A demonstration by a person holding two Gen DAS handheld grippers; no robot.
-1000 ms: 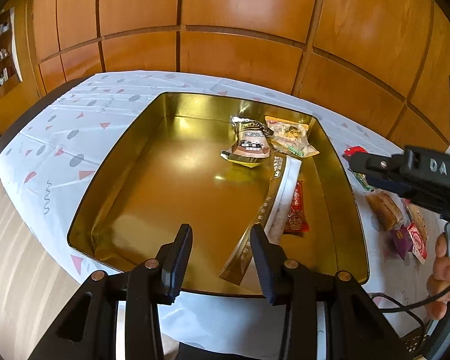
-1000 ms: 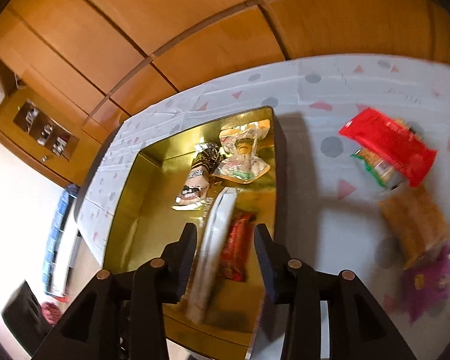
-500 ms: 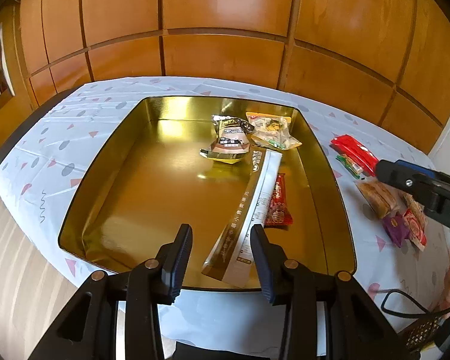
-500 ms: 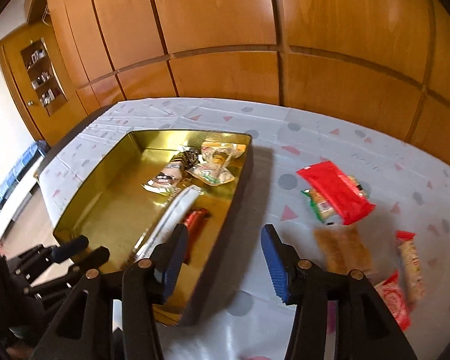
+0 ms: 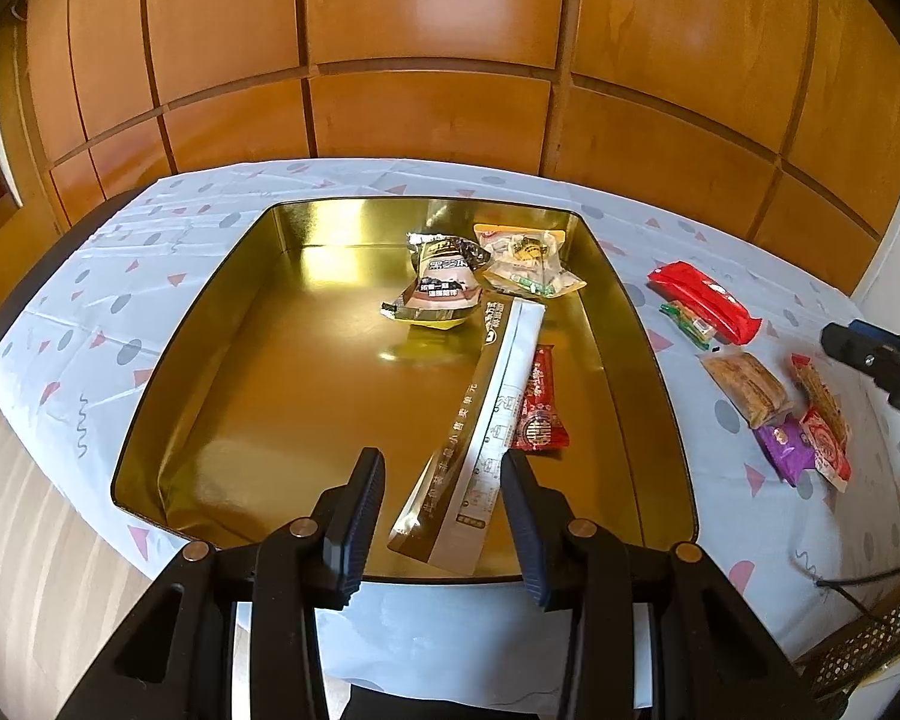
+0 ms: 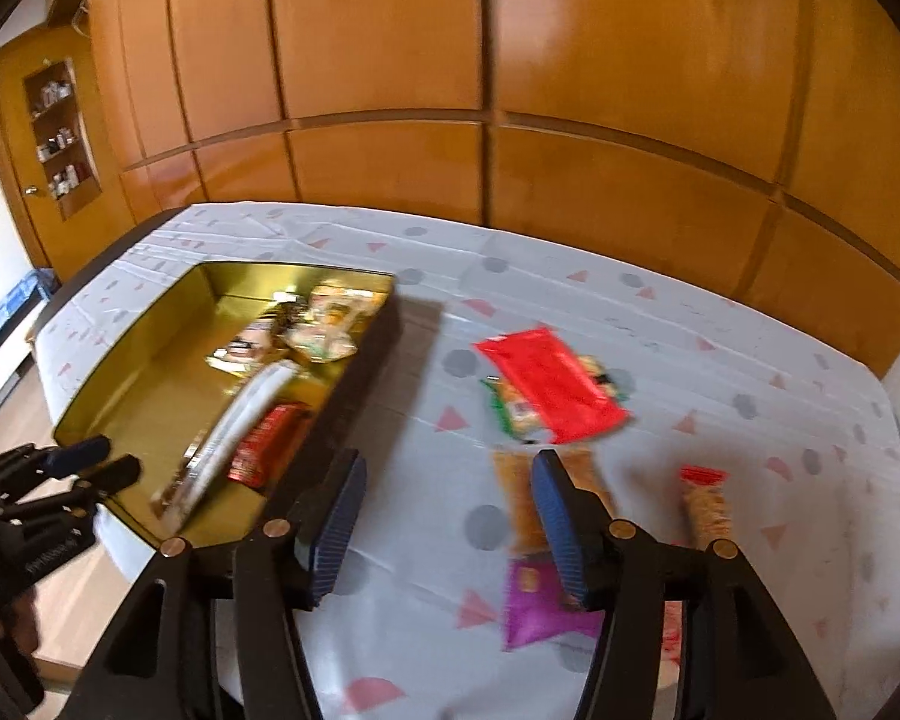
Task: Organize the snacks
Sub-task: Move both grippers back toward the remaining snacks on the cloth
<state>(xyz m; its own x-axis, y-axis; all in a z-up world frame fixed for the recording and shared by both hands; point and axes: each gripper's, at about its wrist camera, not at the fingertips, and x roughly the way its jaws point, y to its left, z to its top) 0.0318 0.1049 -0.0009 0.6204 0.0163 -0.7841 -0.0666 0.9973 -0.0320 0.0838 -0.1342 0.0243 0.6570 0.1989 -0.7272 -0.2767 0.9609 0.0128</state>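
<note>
Right hand-held gripper now wider, off the gold tin.

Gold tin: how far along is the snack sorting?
Done: four packets lie in the gold tin, among them the long white packet. In hand: nothing; the left claw and right claw are open. Left: the red packet and about five others on the tablecloth.
</note>
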